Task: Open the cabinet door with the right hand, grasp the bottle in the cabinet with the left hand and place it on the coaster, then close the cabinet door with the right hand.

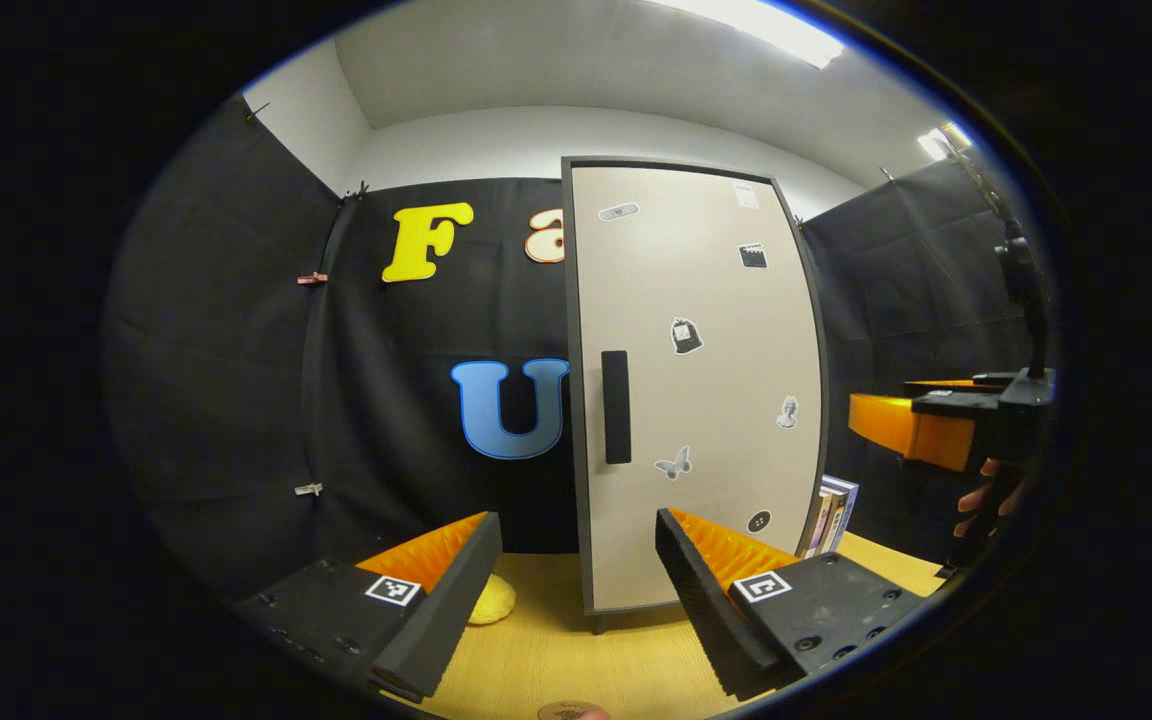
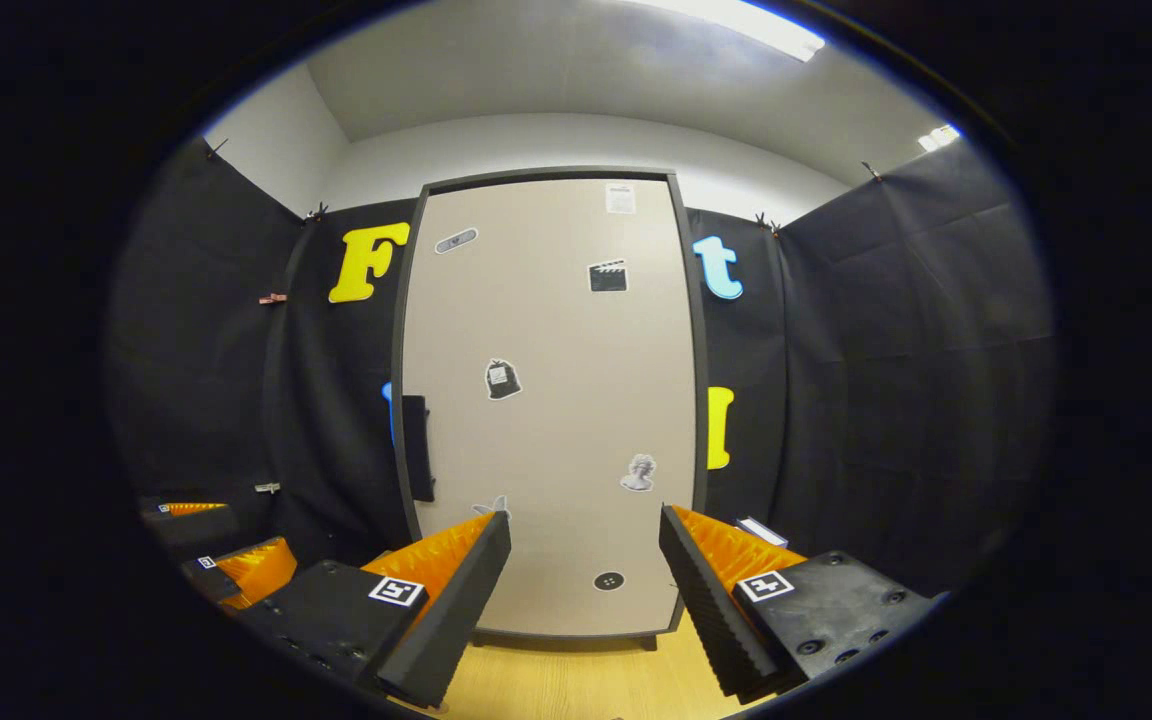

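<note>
Right gripper [image 2: 584, 560] spread wide, empty, squared up to the cabinet door [image 2: 546, 400]. Door shut flat, handle [image 2: 417, 447] on its left edge, left of where the fingers aim. Left gripper [image 1: 576, 565] open too, holding nothing, hanging back over the table [image 1: 556, 650]. Bottle hidden behind the door, so no telling where it stands. Coaster [image 1: 568, 711] just peeking at the table's near edge. Best play, by the look of it: slide left, straddle the handle, clamp firmly, then pull in an arc around the hinge side. Books [image 1: 833, 515] tucked beside the cabinet, clear of the swing.
</note>
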Motion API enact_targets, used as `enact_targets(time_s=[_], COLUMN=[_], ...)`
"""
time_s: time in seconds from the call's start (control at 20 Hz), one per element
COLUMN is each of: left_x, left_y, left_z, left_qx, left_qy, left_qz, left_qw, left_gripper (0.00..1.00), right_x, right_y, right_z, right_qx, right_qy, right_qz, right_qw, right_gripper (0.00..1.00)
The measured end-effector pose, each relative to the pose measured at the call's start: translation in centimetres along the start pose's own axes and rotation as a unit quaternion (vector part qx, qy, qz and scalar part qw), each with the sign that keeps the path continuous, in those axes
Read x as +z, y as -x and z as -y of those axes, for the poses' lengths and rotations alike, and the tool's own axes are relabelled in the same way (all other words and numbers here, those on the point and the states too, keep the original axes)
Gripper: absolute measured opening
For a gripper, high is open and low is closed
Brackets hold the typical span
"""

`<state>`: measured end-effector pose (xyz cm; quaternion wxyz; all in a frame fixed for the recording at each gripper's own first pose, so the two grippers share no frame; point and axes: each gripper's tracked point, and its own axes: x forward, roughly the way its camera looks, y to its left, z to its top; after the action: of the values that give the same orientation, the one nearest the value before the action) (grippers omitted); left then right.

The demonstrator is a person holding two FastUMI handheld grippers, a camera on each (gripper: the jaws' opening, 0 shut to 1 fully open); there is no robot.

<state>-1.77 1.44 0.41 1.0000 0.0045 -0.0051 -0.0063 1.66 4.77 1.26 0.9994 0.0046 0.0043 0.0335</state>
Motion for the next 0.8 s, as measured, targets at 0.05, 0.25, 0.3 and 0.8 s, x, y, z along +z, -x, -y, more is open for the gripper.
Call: enact_targets(time_s=[0.05,0.25,0.3,0.8], left_x=[0.0,-0.4,-0.4,-1.8], left_y=[0.0,0.0,-0.1,-0.8], left_z=[-0.4,-2.7,-3.2,-6.5], left_qx=[0.004,0.024,0.028,0.045], left_qy=[0.002,0.003,0.002,0.005], left_qz=[0.000,-0.003,-0.004,-0.013], left_qw=[1.000,1.000,1.000,0.999], left_gripper=[0.97,0.98,0.98,0.98], right_x=[-0.1,0.5,0.6,-0.3], right_y=[-0.7,-3.4,-4.2,-12.9], right_z=[-0.9,-4.7,-5.8,-14.5], right_qx=[0.007,0.035,0.042,0.086], right_qy=[0.001,0.004,0.003,0.005], right_qz=[-0.004,0.003,0.006,0.001], right_qw=[1.000,0.999,0.999,0.996], right_gripper=[0.98,0.98,0.98,0.98])
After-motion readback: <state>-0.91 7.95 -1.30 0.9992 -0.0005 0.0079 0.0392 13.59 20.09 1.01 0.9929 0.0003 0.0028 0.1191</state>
